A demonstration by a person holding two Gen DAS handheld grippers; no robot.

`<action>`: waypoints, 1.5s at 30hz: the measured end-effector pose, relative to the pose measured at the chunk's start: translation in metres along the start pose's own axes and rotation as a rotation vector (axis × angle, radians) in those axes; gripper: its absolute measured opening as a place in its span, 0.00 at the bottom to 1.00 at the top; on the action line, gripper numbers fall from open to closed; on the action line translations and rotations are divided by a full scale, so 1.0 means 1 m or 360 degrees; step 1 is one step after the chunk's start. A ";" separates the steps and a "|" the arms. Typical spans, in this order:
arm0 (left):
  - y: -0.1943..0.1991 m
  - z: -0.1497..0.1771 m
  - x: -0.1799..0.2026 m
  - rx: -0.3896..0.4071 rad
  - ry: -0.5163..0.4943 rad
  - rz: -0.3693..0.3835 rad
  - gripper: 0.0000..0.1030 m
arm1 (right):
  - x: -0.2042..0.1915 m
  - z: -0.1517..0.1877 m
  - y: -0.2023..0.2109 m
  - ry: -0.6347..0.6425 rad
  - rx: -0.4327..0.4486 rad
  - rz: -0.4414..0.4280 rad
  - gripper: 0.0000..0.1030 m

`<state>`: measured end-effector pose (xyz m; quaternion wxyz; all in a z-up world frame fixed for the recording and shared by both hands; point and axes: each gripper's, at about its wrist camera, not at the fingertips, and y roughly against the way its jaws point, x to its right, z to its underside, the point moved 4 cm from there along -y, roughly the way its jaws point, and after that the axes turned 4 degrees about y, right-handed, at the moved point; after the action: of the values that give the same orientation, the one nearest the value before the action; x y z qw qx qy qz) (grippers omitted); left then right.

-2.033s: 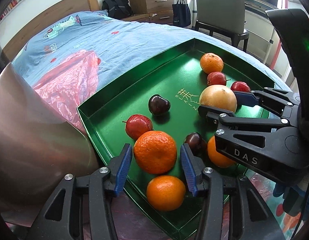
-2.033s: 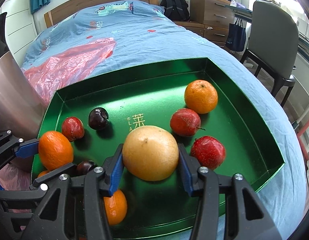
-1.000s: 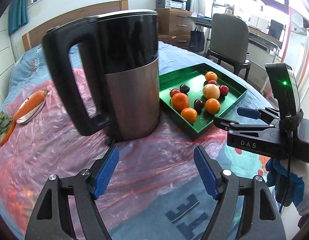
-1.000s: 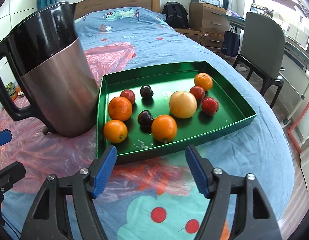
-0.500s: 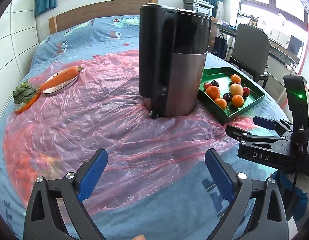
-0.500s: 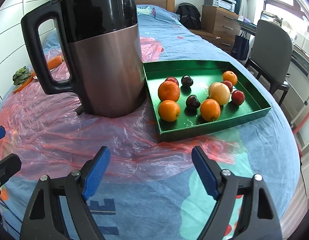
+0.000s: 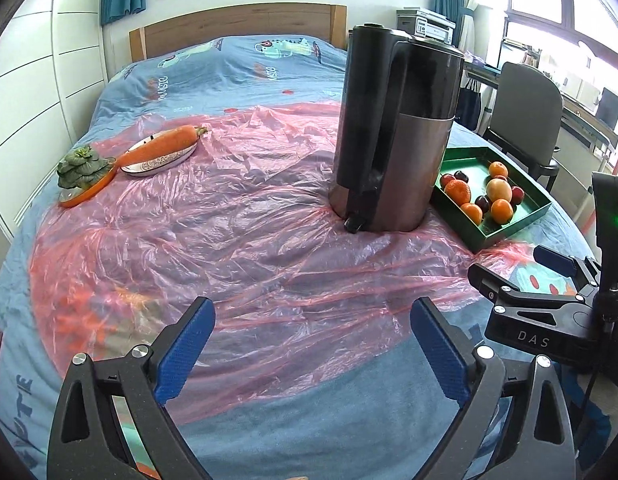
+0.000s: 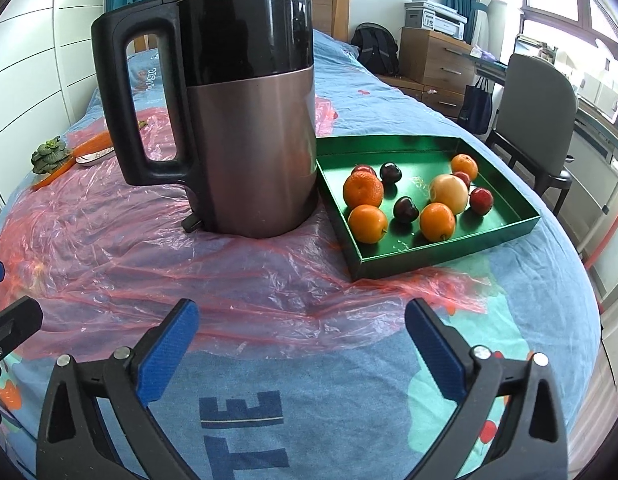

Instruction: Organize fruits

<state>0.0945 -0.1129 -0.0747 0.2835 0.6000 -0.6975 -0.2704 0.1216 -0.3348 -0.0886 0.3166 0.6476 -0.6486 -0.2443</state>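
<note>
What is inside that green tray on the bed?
The green tray holds four oranges, a yellowish round fruit, small red and dark fruits. The kettle covers no fruit here.

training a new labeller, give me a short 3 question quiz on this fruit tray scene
1. True or false: the kettle stands inside the green tray.
2. Which fruit in the tray is palest? A) the large yellow fruit B) a dark plum C) an orange
3. Fill in: the carrot lies on a ____.

Key: 1 false, it stands beside the tray on the pink plastic sheet. 2 A. 3 plate.
</note>
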 end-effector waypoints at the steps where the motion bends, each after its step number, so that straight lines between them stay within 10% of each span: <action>1: 0.000 0.000 -0.002 -0.0002 0.0006 -0.0001 0.93 | -0.002 0.000 0.000 0.0007 0.0000 0.0005 1.00; 45: -0.015 0.008 -0.031 -0.0086 0.0071 -0.0028 0.93 | 0.007 0.005 -0.016 0.0080 -0.0054 0.0070 1.00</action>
<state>0.1029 -0.0835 -0.0928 0.3127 0.6042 -0.6781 -0.2781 0.1293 -0.3425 -0.1028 0.3489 0.6337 -0.6503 -0.2319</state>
